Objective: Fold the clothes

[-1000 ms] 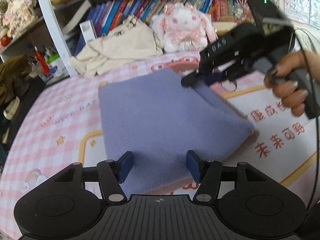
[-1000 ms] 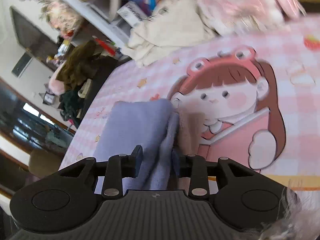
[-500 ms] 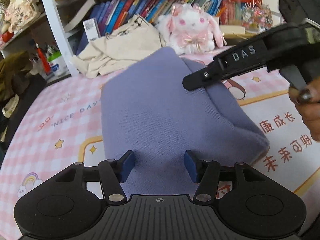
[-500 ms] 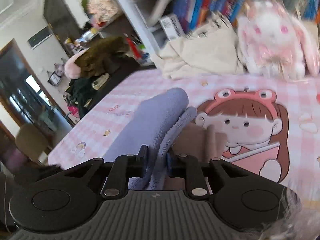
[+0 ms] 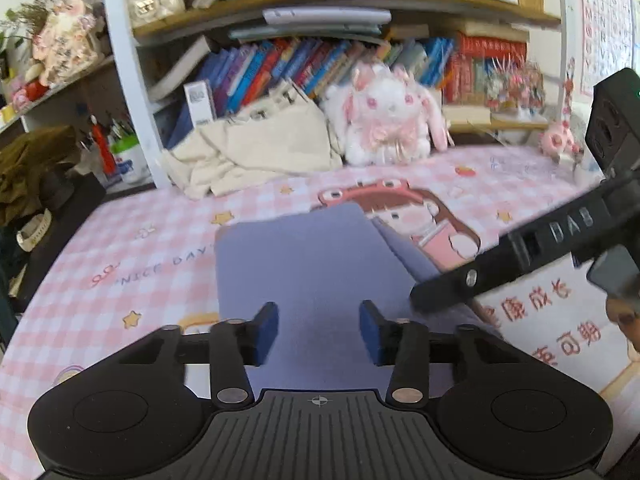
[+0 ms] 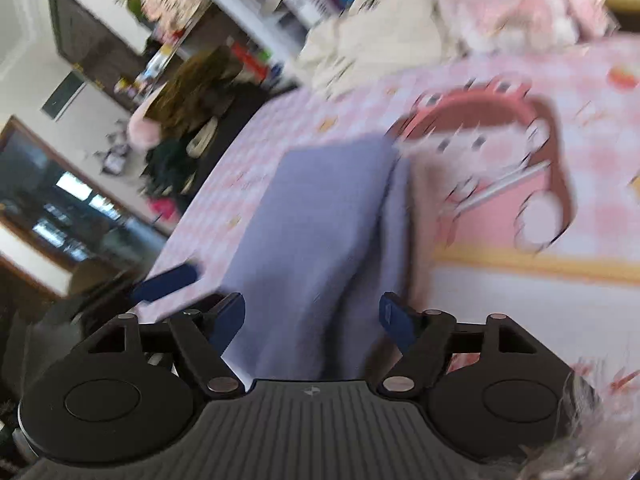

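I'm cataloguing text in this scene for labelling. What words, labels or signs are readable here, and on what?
"NICE DAY": pink checked table mat.
"DAB", as it reads: arm of the right gripper.
Red Chinese characters on the mat: too distorted to read.
Book spines, wall chart: too blurred to read.

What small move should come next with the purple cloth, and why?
Probably draw the right hand-held gripper back from the purple cloth. Its jaws are opening and the pads no longer press the fabric, which lies folded flat on the pink mat. The left hand-held gripper is closing over the near edge.
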A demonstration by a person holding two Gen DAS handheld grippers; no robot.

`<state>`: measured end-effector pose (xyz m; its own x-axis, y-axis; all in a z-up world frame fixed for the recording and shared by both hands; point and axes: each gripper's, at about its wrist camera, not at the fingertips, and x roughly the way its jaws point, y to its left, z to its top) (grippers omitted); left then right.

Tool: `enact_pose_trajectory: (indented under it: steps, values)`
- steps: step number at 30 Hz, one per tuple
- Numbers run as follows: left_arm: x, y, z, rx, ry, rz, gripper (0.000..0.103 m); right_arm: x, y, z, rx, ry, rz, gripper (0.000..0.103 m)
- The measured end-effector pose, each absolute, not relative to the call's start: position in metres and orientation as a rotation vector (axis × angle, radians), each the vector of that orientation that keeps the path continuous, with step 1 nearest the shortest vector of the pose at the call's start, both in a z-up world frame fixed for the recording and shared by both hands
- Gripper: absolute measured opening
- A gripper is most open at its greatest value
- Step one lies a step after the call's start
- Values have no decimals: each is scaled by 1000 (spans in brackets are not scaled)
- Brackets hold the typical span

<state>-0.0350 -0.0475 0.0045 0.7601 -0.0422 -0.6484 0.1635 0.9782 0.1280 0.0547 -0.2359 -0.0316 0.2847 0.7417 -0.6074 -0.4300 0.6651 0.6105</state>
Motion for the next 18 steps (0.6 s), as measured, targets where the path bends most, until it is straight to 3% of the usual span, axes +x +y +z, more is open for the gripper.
enact_pose_trajectory:
  steps: [2,3,7,18]
  values:
    - [-28,-50,-8,190,745,-101,33,49,-228,-33,284,1016,772,58]
    - [-25,-52,-15,191,769,-96,33,49,-224,-35,242,1015,745,33]
    - [-21,-55,-20,196,796,-75,33,32,-229,-13,217,905,810,8]
    - [-28,-56,-7,118,779,-24,41,36,-265,-43,351,1015,763,11]
